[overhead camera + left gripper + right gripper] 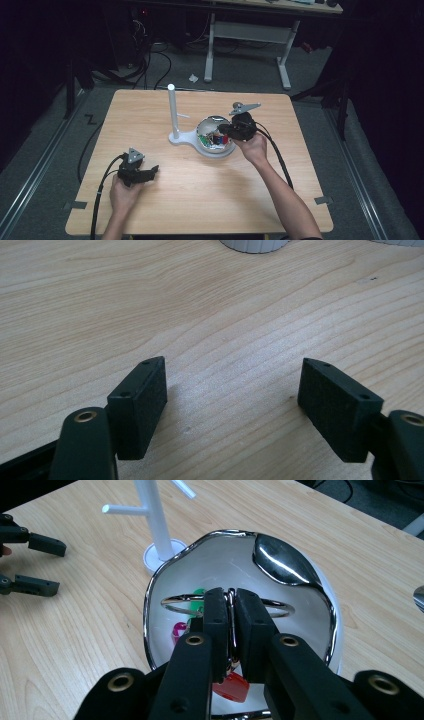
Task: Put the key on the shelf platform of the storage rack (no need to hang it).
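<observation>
A shiny silver bowl (211, 120) sits near the table's middle beside a white peg stand (172, 112). In the right gripper view the bowl (150, 597) holds a thin silver bangle (175, 600) and coloured pieces: red (231, 686), pink (178, 629) and green (199, 593). My right gripper (231, 605) reaches into the bowl, its jaws shut on the bangle. In the high view it (223, 131) hangs over the bowl's right side. My left gripper (152, 171) rests low on the table at the front left. It stands open (232, 390) with bare wood between its jaws.
The stand (155, 525) has a round base and short side pegs, just left of the bowl. Its base edge (250, 245) lies ahead of the left gripper. The left gripper (47, 565) is well away from the bowl. Cables trail off the front edge.
</observation>
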Tool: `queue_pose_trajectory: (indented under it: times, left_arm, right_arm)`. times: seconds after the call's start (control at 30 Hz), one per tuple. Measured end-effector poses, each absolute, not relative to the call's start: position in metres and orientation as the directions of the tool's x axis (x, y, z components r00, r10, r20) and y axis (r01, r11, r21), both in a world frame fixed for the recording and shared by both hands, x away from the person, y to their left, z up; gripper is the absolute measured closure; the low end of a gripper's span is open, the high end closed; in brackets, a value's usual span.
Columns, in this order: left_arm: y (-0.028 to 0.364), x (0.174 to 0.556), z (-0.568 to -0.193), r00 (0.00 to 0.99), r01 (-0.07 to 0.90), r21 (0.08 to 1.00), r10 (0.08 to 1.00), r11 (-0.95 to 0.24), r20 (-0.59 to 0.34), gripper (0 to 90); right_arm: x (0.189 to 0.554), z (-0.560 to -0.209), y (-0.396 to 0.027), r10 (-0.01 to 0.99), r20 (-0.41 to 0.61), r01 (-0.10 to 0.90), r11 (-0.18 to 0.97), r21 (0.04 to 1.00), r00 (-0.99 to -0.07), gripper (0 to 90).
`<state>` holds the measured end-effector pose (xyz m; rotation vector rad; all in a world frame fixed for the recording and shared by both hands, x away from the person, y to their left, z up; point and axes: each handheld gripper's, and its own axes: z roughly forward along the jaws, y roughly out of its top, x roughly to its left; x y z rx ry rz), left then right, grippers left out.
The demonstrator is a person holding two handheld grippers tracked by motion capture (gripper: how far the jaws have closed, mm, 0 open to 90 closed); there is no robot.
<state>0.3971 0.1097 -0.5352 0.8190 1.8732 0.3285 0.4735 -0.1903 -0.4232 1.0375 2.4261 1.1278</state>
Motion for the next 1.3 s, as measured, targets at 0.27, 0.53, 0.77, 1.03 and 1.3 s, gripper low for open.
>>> queue_pose_trajectory:
  times: [0.27, 0.53, 0.77, 1.03, 1.3]
  left_arm:
    - [0.11, 0.397, -0.535, -0.247, 0.391, 0.561, 0.67, 0.73, -0.7, 28.0]
    - [0.11, 0.397, -0.535, -0.246, 0.391, 0.561, 0.67, 0.73, -0.7, 28.0]
    - [0.11, 0.397, -0.535, -0.247, 0.391, 0.561, 0.67, 0.73, -0.7, 28.0]
    - [0.11, 0.397, -0.535, -0.246, 0.391, 0.561, 0.67, 0.729, -0.7, 28.0]
    - [0.11, 0.397, -0.535, -0.247, 0.39, 0.56, 0.67, 0.73, -0.7, 28.0]
  right_arm:
    - [0.473, -0.425, -0.192, 0.705, 0.052, 0.501, 0.448, 0.74, -0.707, 84.2]
    - [0.471, -0.429, -0.194, 0.708, 0.021, 0.502, 0.48, 0.719, -0.706, 82.1]
    - [0.469, -0.439, -0.194, 0.713, 0.02, 0.517, 0.488, 0.704, -0.701, 75.0]
    - [0.466, -0.436, -0.206, 0.734, 0.054, 0.525, 0.429, 0.735, -0.677, 59.5]
    - [0.457, -0.419, -0.214, 0.748, 0.04, 0.482, 0.385, 0.787, -0.663, 53.8]
